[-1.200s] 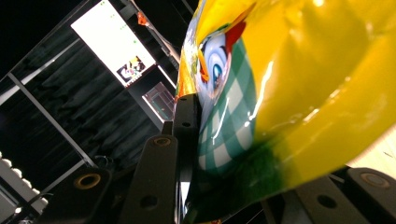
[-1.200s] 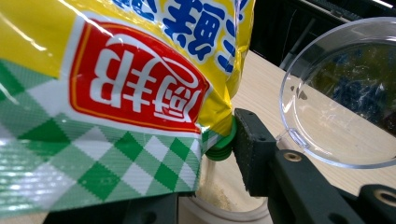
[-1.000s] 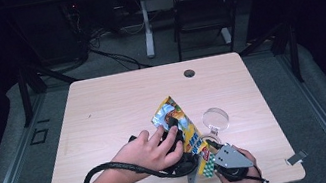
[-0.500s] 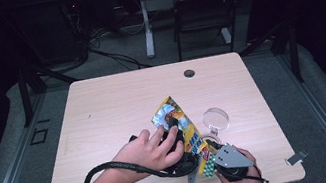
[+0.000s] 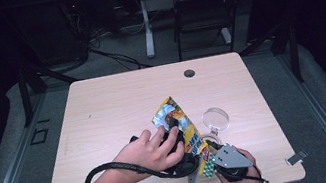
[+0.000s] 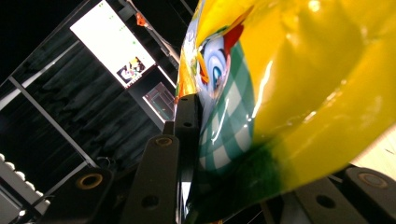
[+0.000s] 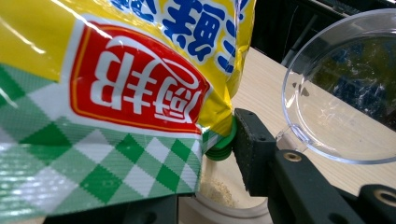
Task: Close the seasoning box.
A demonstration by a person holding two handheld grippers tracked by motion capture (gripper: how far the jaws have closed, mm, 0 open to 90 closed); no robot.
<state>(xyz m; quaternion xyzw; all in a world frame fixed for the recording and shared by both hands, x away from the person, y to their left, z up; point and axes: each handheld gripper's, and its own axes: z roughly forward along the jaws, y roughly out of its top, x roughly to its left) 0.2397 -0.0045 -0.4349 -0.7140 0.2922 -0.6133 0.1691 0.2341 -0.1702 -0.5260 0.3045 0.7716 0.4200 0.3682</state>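
We hold a glossy yellow plastic pouch with a green-and-white check band and a red label tilted above the near right part of the pale wooden table. Our left gripper clamps its jaws on the pouch's middle. Our right gripper pinches the lower end by a green cap. A clear round plastic bowl sits just beside the pouch.
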